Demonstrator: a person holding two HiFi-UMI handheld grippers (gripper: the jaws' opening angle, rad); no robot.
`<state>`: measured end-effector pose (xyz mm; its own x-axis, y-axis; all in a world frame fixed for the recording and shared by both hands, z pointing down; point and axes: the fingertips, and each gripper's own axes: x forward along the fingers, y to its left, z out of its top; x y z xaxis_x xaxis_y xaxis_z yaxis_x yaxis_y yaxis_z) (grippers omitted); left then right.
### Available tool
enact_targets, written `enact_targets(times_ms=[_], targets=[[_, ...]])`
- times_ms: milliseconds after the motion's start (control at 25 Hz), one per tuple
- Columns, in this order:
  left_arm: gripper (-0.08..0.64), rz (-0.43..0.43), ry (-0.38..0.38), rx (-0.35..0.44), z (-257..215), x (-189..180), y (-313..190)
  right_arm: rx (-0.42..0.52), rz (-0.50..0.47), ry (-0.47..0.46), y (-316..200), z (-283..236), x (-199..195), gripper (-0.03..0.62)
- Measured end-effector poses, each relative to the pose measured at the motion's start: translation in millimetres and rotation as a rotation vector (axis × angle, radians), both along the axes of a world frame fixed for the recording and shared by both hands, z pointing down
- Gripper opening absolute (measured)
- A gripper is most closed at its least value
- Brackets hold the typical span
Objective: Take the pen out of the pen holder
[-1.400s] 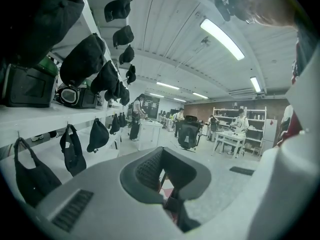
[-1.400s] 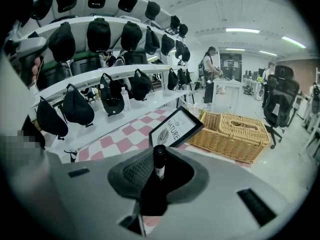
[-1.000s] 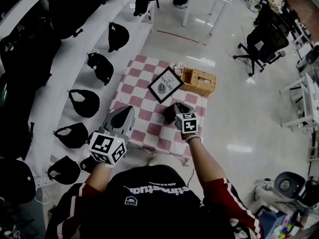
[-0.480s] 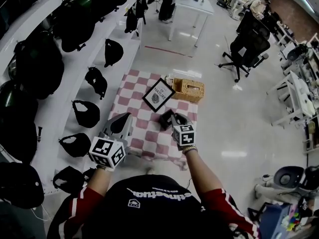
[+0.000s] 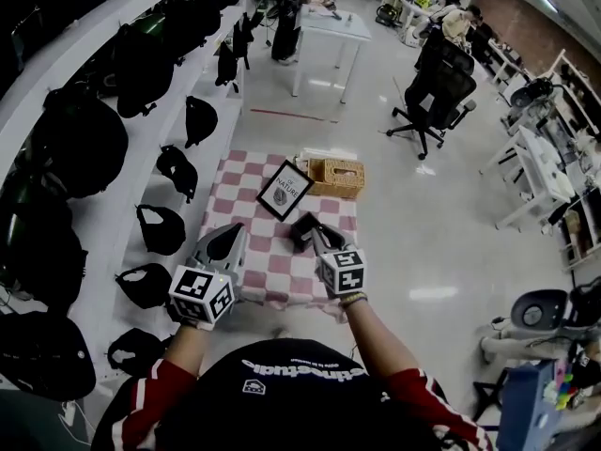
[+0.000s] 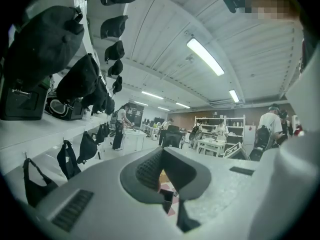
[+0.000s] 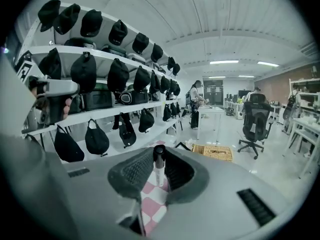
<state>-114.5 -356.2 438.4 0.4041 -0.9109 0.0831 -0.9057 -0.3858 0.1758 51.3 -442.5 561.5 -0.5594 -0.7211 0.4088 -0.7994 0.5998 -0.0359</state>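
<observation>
Left tool (image 5: 228, 240) is hovering over the bench's (image 5: 246, 172) near-left corner, with its jaws only narrowly apart and nothing between them. Framed sign (image 5: 284, 190) is standing mid-bench and the wicker basket (image 5: 335, 177) is sitting at the far-right edge. Pen holder (image 5: 300, 227) is sitting right of centre toward the near edge, just beside the right tool (image 5: 315, 237). That tool is clamping the pen (image 7: 159, 160) upright, pads on the barrel below the dark cap. The pen is looking clear of the holder, its lower end showing over the checked cloth in the right gripper view. The head view is too small to confirm this.

Handling: probably light and stiff with a smooth barrel, so it's likely pivoting if the grip is slack. Mid-barrel is looking like the best hold. The holder seems light too, so it's risking a tip if the pen drags its rim.

Room: the shelf of black bags (image 5: 160, 228) is crowding the bench's left edge. The right edge is opening onto bare floor, giving plenty of space there.
</observation>
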Motion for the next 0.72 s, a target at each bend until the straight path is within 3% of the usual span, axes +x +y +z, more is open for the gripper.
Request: enact_targets(times_ms=[400,720], targets=[[0.000,0.034,-0.001,0.017,-6,-10,35,0.060,-0.008,-0.065,78,-41,-20,0.075],[0.000,0.046,-0.016,0.046,-14,-22,55,0.115,0.046,-0.109,118,-73,-16,0.075]])
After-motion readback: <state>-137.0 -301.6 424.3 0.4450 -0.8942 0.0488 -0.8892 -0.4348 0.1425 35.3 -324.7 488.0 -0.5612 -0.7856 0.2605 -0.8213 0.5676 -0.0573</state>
